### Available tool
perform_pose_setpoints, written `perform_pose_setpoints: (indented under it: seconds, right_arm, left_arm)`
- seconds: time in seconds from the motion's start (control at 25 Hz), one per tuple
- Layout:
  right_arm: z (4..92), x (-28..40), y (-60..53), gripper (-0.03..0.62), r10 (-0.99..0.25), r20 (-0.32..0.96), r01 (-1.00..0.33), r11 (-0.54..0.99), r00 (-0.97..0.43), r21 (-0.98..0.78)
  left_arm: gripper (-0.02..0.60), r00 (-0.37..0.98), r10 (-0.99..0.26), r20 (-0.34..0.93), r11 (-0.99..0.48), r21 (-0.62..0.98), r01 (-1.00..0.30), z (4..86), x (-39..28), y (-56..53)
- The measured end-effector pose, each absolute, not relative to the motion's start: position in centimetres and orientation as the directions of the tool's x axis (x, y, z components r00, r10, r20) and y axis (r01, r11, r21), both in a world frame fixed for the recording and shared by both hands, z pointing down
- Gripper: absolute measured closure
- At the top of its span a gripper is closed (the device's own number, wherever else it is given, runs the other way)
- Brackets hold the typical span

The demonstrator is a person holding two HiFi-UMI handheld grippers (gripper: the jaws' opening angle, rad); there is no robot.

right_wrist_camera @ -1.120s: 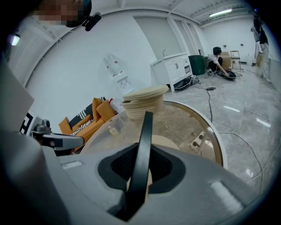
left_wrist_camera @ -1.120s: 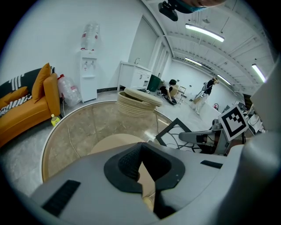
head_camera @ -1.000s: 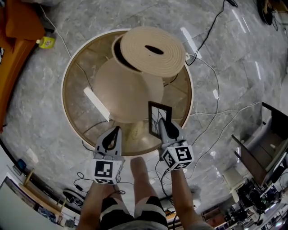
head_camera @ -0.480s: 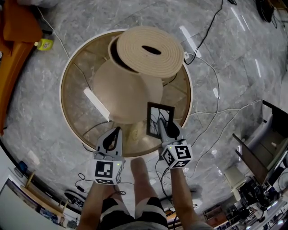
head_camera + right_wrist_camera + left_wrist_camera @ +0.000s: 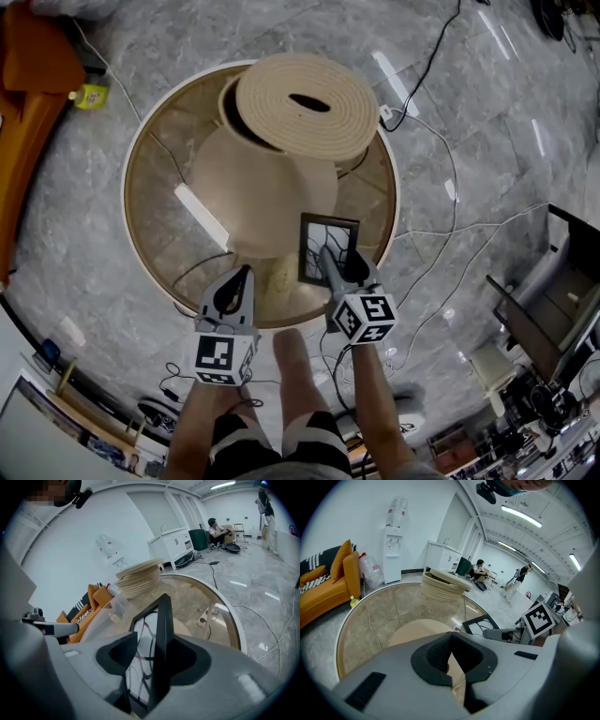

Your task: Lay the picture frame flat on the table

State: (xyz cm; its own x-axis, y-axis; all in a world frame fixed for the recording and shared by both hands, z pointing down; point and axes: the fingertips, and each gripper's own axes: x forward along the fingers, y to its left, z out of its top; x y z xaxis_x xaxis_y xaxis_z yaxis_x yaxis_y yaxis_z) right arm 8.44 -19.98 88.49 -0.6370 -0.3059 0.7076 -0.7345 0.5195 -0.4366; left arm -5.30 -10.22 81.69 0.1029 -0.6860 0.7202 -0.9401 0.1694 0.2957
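A black picture frame [image 5: 329, 246] stands near the front right edge of the round table [image 5: 150, 225]. In the right gripper view the picture frame [image 5: 161, 634] stands edge-on between the jaws. It leans by the right-hand jaw, with a gap to the other pad. My right gripper [image 5: 330, 265] is opening, with the frame's lower edge between its fingers. My left gripper [image 5: 246, 274] hovers over the table's front edge, left of the frame. Its fingers are together and hold nothing.
A large beige dome [image 5: 267, 192] and a coiled woven disc [image 5: 307, 105] fill the table's middle and back. A white bar [image 5: 202, 216] lies at the left. Cables [image 5: 441, 234] trail over the floor at the right. An orange sofa [image 5: 33, 66] and a yellow bottle [image 5: 91, 91] are at the far left.
My right gripper has shifted slightly left with the frame between its jaws. The frame's face now shows a little more from above. The left gripper has stayed put.
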Motion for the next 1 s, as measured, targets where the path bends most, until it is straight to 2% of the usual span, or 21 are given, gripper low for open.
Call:
perform_pose_setpoints:
  seconds: [0.48,1.0]
  right_arm:
    - [88.9,8.2,-19.4,0.294,-0.313,0.723,-0.737,0.553,-0.616,-0.388]
    - [88.9,9.5,-19.4,0.269,-0.375,0.748,-0.784,0.542,-0.548,-0.302]
  left_arm:
    - [0.565,0.113,-0.675,0.729,0.171,0.303,-0.938,81.8,-5.3,-9.8]
    - [0.565,0.121,-0.670,0.732,0.159,0.301,-0.940,80.8,-6.5,-8.6]
